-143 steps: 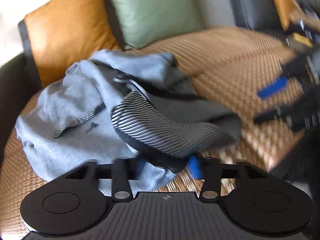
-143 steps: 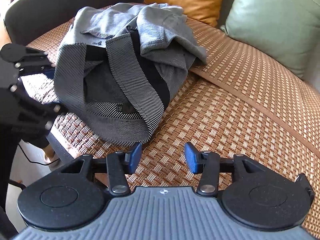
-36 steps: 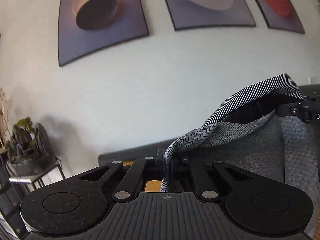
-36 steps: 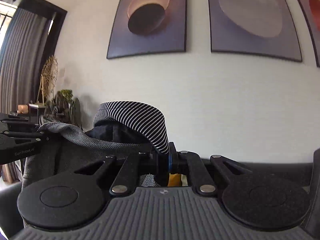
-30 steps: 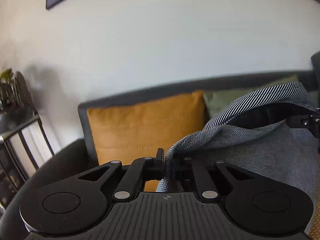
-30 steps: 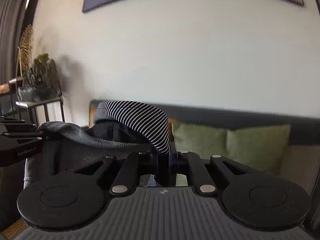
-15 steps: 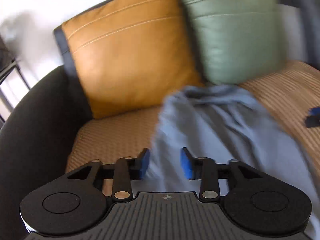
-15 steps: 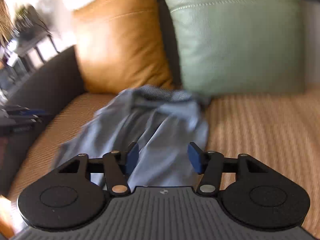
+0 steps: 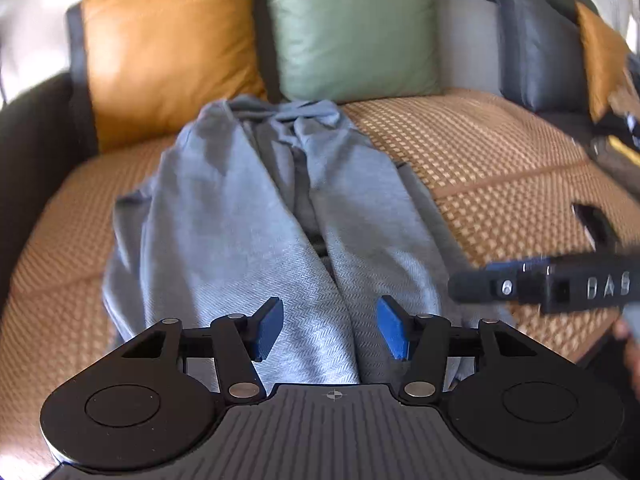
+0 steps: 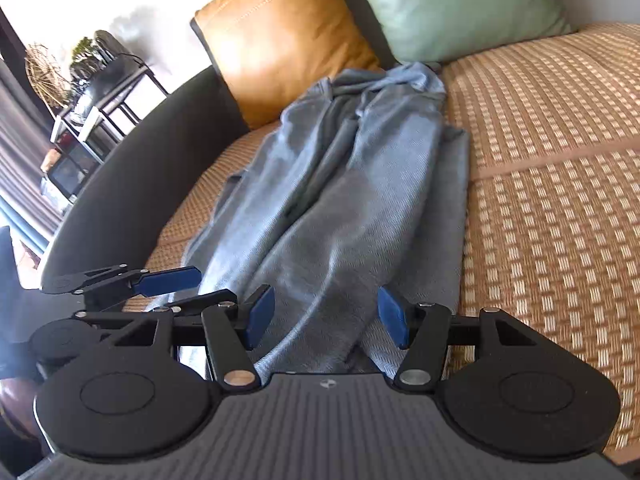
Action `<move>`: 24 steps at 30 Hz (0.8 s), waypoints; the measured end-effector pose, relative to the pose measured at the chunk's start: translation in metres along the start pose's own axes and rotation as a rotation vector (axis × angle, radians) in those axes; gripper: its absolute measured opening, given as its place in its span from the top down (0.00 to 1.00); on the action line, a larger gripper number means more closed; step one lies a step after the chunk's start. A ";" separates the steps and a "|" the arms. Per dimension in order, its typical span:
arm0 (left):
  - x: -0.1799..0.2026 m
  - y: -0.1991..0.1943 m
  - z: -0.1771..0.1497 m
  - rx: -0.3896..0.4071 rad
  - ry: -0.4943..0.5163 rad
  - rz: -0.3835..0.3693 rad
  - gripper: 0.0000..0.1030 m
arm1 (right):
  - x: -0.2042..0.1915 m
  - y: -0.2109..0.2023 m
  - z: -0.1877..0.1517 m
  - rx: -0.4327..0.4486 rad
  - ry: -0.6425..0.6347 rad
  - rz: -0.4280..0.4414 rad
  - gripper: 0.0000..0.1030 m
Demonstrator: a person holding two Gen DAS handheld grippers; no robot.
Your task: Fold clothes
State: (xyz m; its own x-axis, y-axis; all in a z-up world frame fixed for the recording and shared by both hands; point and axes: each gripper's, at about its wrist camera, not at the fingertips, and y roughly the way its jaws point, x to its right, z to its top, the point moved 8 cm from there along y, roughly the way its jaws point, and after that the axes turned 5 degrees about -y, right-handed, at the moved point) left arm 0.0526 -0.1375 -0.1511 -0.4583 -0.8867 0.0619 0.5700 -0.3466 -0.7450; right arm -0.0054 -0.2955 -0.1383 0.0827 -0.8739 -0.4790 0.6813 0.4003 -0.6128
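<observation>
A grey garment [image 9: 248, 208] lies stretched out on the sofa's woven mat [image 9: 480, 152], running from the back cushions to the front edge. My left gripper [image 9: 330, 328] hovers over its near end. Its jaws are opening; the cloth lies below the blue pads [image 9: 268, 328] and they do not press on it. My right gripper [image 10: 326, 316] stands open over the same near end of the garment [image 10: 352, 184], gripping nothing. In the right wrist view the left gripper [image 10: 188, 288] is just to the left. The right gripper [image 9: 540, 284] is blurred at the right of the left wrist view.
An orange cushion [image 9: 168, 52] and a green cushion [image 9: 352, 32] lean on the sofa back behind the garment. A dark armrest [image 10: 132, 184] borders the left side, with a shelf of plants [image 10: 92, 92] beyond. A small dark object [image 9: 592, 224] lies on the mat at the right.
Both grippers held the garment's striped edge up before the wall, then swung down and let go. The garment now lies flat on the sofa and both jaws stand apart.
</observation>
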 end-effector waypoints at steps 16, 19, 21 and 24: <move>-0.029 -0.004 0.010 0.029 -0.137 0.033 0.28 | 0.012 0.026 0.006 0.026 0.154 0.043 0.93; -0.021 0.003 0.019 0.040 -0.120 0.036 0.26 | 0.013 0.004 0.020 0.079 0.109 0.015 0.94; -0.015 0.011 0.024 0.036 -0.117 0.034 0.26 | 0.015 -0.010 0.027 0.100 0.092 0.006 0.94; -0.007 0.026 0.026 0.016 -0.117 0.029 0.24 | 0.019 -0.027 0.033 0.127 0.071 -0.009 0.94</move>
State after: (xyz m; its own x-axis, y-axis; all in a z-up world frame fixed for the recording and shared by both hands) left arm 0.0884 -0.1484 -0.1534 -0.3592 -0.9258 0.1182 0.5933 -0.3242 -0.7368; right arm 0.0018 -0.3324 -0.1100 0.0271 -0.8539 -0.5197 0.7689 0.3501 -0.5350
